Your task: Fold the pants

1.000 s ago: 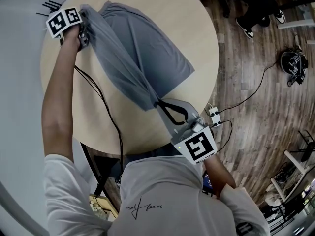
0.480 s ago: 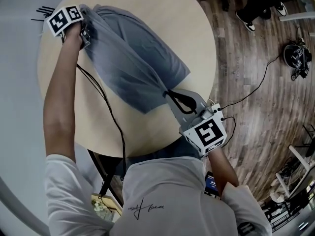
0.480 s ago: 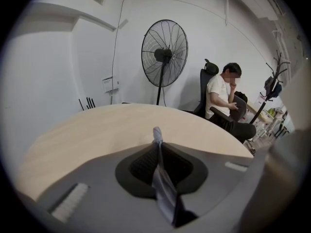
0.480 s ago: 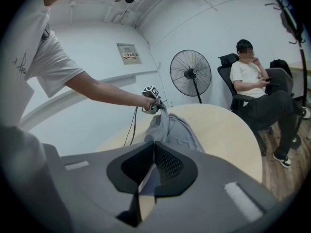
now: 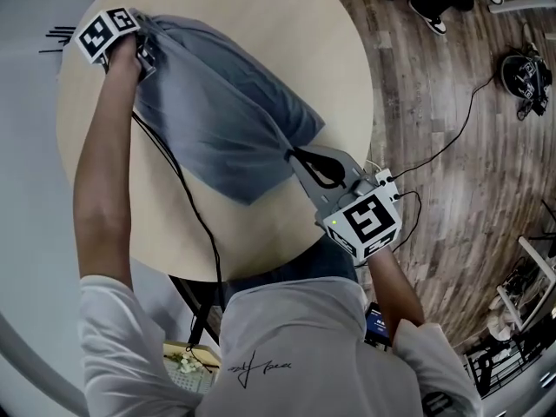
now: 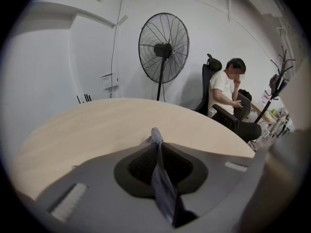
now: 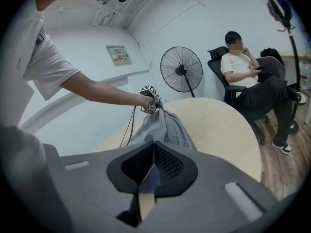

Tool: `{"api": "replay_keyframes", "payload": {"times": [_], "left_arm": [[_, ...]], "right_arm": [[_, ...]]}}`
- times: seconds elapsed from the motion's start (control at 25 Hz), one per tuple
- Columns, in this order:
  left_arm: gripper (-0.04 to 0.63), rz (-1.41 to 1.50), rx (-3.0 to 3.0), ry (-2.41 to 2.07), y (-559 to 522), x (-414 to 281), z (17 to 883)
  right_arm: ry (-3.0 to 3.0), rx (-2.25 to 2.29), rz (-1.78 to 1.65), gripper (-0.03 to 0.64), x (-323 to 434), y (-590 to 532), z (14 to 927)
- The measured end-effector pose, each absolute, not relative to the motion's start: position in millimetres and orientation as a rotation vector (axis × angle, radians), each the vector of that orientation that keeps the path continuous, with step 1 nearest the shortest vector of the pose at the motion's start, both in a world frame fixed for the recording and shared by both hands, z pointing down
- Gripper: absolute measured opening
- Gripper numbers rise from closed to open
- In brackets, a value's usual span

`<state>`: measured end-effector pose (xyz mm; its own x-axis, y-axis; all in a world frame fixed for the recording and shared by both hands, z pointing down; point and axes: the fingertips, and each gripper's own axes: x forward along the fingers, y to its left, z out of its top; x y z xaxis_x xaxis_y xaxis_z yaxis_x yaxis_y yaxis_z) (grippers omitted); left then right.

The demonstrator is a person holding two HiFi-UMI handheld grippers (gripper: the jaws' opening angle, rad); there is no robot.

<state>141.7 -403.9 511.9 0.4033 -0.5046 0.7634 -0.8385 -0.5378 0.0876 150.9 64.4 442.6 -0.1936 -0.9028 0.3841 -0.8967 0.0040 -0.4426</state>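
Grey pants (image 5: 228, 122) run diagonally across the round wooden desk (image 5: 269, 24), from about 10 o'clock to 4 o'clock in the head view. One bunched edge is pulled in a line between the two grippers. The rest of the cloth spreads out toward 3 and 6 o'clock; can't tell how much of it lies flat on the desk.

Left hand-held gripper (image 5: 148, 46) sits at the 10 o'clock rim of the desk. Its jaws are narrow, clamped on a thin fold of the pants, and a nub of cloth pokes out past the tips in the left gripper view.

Right hand-held gripper (image 5: 292, 155) is at 4 o'clock, just inside the desk edge. Its jaws are pinched together on the other end of the pants, with cloth between the pads in the right gripper view.

A black cable (image 5: 187, 198) trails from the left gripper across the desk toward 6 o'clock.

Background: a pedestal fan (image 6: 164, 47) and a seated person (image 7: 245, 74) on an office chair beyond the desk. Wood floor (image 5: 452, 94) at 3 o'clock of the desk.
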Motion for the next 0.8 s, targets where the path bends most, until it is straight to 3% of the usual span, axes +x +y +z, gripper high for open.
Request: {"api": "replay_keyframes", "payload": {"times": [0.8], "left_arm": [[0.093,0.856,2.302,-1.119,-385.7,173.1,504.6]], "right_arm": [[1.827,-1.952,-1.402,0.003,203.8,87.8,532.7]]}}
